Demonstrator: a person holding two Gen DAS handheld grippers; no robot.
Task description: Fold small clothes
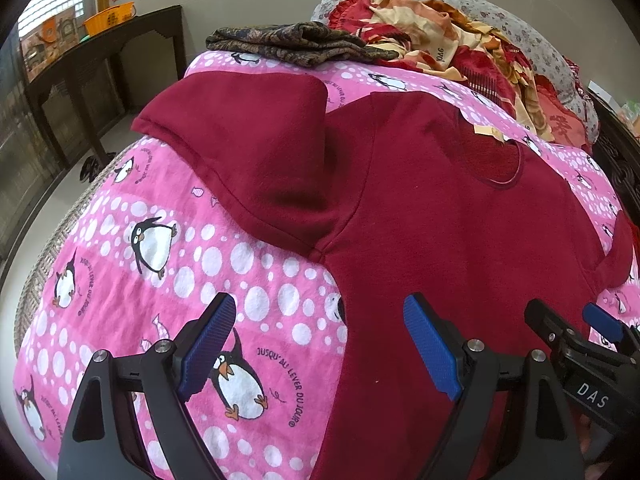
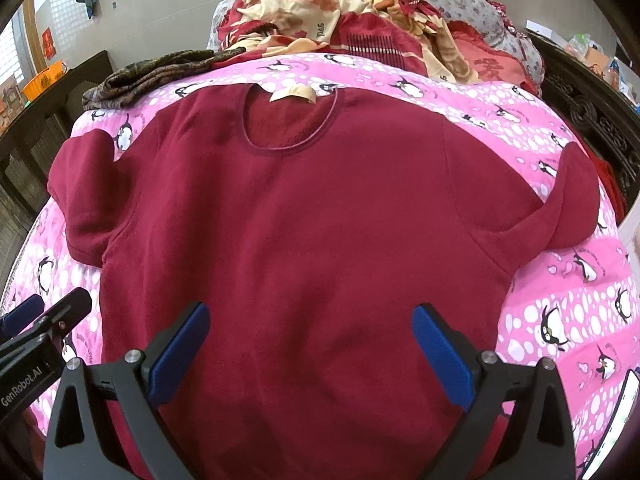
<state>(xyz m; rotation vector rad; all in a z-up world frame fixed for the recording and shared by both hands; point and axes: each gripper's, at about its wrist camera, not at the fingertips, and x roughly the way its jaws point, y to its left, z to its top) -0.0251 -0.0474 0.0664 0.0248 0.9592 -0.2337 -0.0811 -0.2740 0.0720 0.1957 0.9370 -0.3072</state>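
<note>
A dark red short-sleeved top lies flat, front up, on a pink penguin-print blanket, collar and label at the far end. It also shows in the left wrist view. My left gripper is open over the top's lower left edge, one blue pad over the blanket, one over the top. My right gripper is open over the lower middle of the top. Neither holds anything. Each gripper shows at the edge of the other's view.
A folded dark patterned cloth lies at the blanket's far left corner. A heap of red and cream bedding lies behind the collar. A dark wooden table with an orange basket stands to the left.
</note>
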